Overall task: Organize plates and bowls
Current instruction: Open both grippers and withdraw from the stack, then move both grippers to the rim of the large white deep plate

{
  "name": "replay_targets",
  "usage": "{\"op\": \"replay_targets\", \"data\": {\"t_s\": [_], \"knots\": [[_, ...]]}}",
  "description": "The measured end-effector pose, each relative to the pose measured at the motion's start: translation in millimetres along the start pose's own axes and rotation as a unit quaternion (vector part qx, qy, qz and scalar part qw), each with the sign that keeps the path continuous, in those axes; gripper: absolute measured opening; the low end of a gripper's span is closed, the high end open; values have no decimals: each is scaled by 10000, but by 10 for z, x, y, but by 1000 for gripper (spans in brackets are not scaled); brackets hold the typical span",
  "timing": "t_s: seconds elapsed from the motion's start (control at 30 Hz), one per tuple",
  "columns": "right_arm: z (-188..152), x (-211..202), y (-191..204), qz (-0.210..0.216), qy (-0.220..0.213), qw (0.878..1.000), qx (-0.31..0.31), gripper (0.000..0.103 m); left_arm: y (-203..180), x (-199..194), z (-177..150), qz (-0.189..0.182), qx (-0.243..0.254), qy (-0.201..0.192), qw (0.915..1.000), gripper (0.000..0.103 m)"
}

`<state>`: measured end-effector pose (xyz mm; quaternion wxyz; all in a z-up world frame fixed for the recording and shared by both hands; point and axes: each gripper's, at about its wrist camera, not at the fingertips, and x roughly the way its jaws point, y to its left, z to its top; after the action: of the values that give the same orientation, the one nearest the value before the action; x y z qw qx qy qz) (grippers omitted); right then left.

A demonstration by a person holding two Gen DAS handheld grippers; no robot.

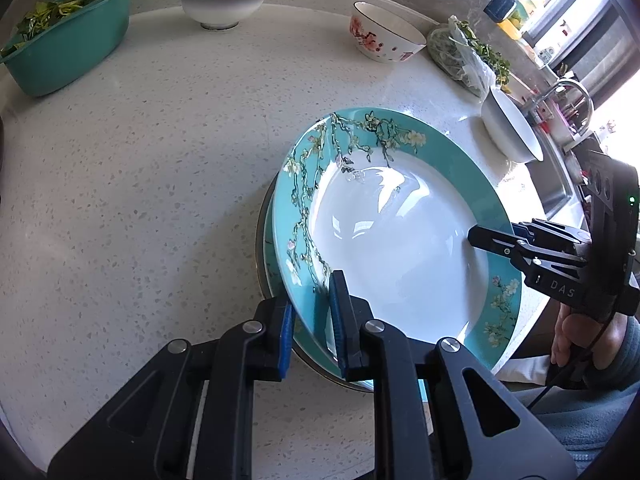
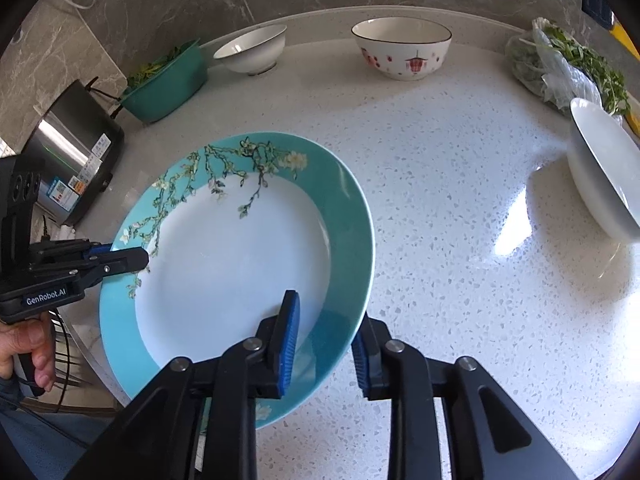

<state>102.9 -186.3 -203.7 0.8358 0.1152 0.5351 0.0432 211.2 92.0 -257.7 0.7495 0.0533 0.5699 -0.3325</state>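
Observation:
A teal-rimmed plate with a blossom pattern (image 1: 400,232) (image 2: 240,256) sits on top of a second plate (image 1: 272,264) on the speckled counter. My left gripper (image 1: 312,320) straddles its near rim with a gap around it, so it is open; it also shows in the right wrist view (image 2: 132,258). My right gripper (image 2: 324,340) straddles the opposite rim, jaws apart; its finger shows in the left wrist view (image 1: 486,238). A plain white bowl (image 1: 222,0) (image 2: 252,50), a red-flowered bowl (image 1: 384,34) (image 2: 402,46) and a white bowl (image 1: 512,128) (image 2: 604,168) stand around.
A teal tub of greens (image 1: 60,40) (image 2: 168,80) stands at the back left. A plastic bag of greens (image 1: 464,56) (image 2: 560,64) lies at the back right. A steel appliance (image 2: 72,152) stands left; a sink with a tap (image 1: 568,96) lies right.

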Motion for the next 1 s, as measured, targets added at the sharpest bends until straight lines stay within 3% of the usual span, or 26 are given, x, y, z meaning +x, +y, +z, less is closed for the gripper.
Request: {"op": "replay_targets", "data": {"t_s": [0.1,0.2,0.23,0.33,0.57,0.67,0.8,0.87,1.0], "knots": [[-4,7,35,-186,48,9998,-53,34,-8,9,14,-29,24,52,10000,18],[-13,6,45,-215,43,9998,-9,34,-20,2,17,-127,51,54,9999,28],[-12,7,59,-250,41,9997,-9,34,-38,-5,23,-155,72,45,9998,37],[-19,11,93,-260,23,9997,10,34,-115,-52,40,-44,223,-27,9997,80],[-22,11,126,-299,21,9995,138,39,-97,-228,91,-86,176,-189,9996,82],[-14,-87,102,-207,-68,9994,259,53,-84,-366,189,-225,79,-329,9992,84],[30,-384,-88,126,-289,9973,659,85,-267,-570,453,-510,127,-597,9968,95],[64,-511,-249,389,-296,9951,855,86,-366,-626,558,-760,71,-685,9947,103],[134,-838,-663,437,-518,9915,1109,86,-722,-659,715,-1014,37,-798,9916,103]]}}
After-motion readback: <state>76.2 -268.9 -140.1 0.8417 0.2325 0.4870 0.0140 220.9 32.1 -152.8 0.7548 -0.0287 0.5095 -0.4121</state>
